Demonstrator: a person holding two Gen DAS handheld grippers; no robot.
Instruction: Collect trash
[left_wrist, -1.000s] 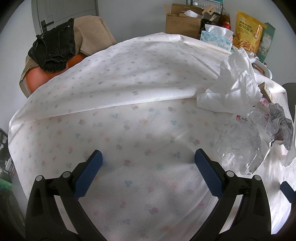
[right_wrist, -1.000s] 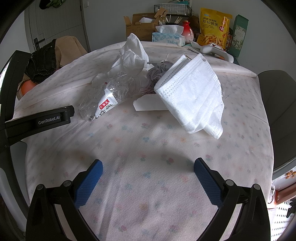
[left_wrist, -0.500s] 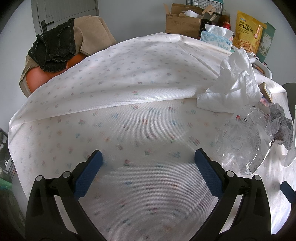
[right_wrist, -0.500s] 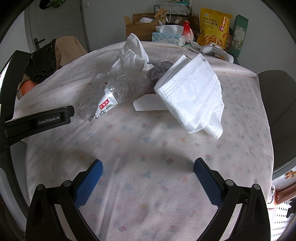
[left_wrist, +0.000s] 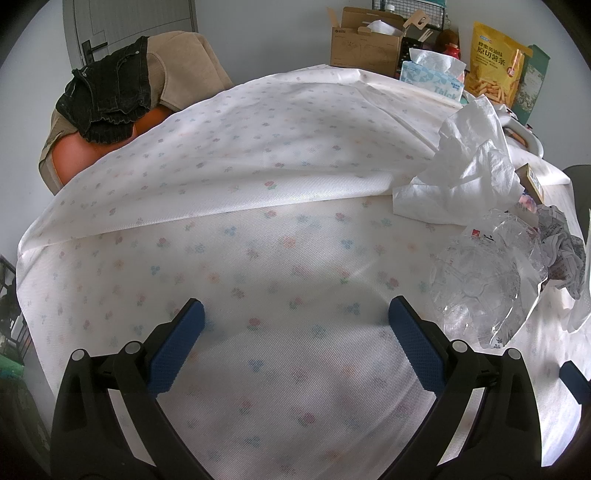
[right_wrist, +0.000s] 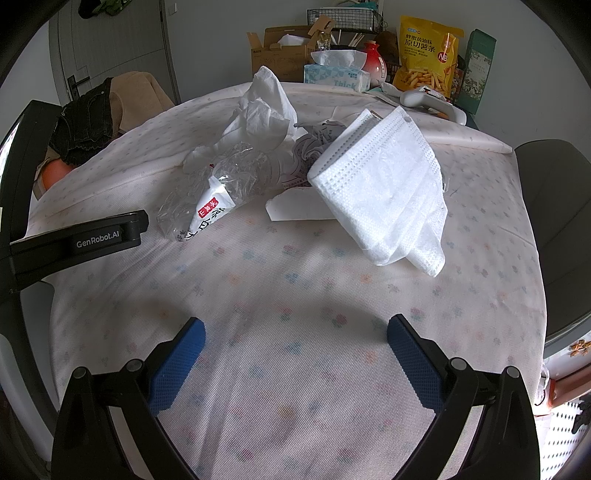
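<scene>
A pile of trash lies on the flowered tablecloth (right_wrist: 295, 295): a crushed clear plastic wrapper (right_wrist: 218, 188) with a red label, a crumpled white tissue (right_wrist: 262, 110), a crumpled grey paper ball (right_wrist: 314, 147), a white paper piece (right_wrist: 299, 206) and a white face mask (right_wrist: 388, 184). My right gripper (right_wrist: 295, 347) is open and empty, near the table's front edge, short of the pile. My left gripper (left_wrist: 295, 332) is open and empty over bare cloth; the wrapper (left_wrist: 480, 280), tissue (left_wrist: 469, 166) and paper ball (left_wrist: 565, 254) lie to its right. The left gripper's body (right_wrist: 77, 240) shows at the right view's left edge.
At the table's far side stand a cardboard box (right_wrist: 280, 51), a tissue box (right_wrist: 336, 74), a yellow snack bag (right_wrist: 424, 55), a green box (right_wrist: 478, 70) and a white handle-shaped device (right_wrist: 432, 103). A chair with clothes (left_wrist: 122, 92) stands left, a dark chair (right_wrist: 554, 192) right.
</scene>
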